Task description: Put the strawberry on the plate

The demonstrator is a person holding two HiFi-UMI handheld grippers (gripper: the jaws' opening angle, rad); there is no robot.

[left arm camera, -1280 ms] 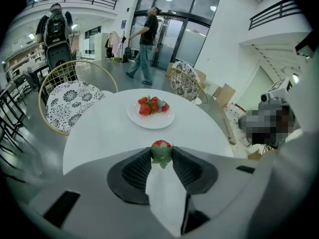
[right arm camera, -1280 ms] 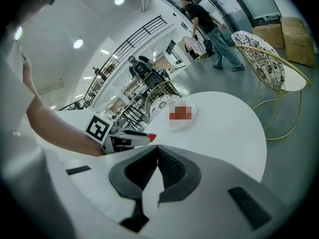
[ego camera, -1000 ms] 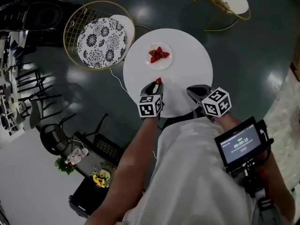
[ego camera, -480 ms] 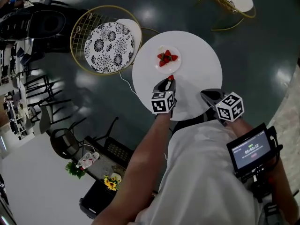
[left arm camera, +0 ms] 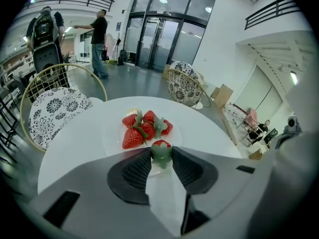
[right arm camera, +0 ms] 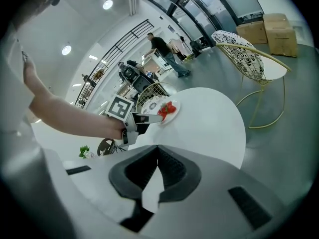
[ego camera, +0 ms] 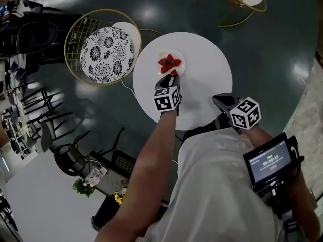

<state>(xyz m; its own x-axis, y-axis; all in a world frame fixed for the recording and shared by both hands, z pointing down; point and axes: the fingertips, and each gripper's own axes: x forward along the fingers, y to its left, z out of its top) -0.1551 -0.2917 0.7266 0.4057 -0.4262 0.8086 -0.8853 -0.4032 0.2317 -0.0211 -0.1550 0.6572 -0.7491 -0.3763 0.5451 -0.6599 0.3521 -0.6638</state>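
Red strawberry (left arm camera: 161, 145) is pinched between the jaws of my left tool (left arm camera: 160, 154), leaves toward the camera, hanging just over the near rim of the plate (left arm camera: 110, 139), where several other berries (left arm camera: 144, 127) lie in a pile. I judge this the placing step: next I must lower onto bare plate beside that pile and ease the jaws apart gently. My right tool (right arm camera: 157, 147) is pressed together on nothing, well apart from the plate, over the bench (ego camera: 204, 77) edge. Only the left gripper view shows the grip; the head view shows both tools' spacing.
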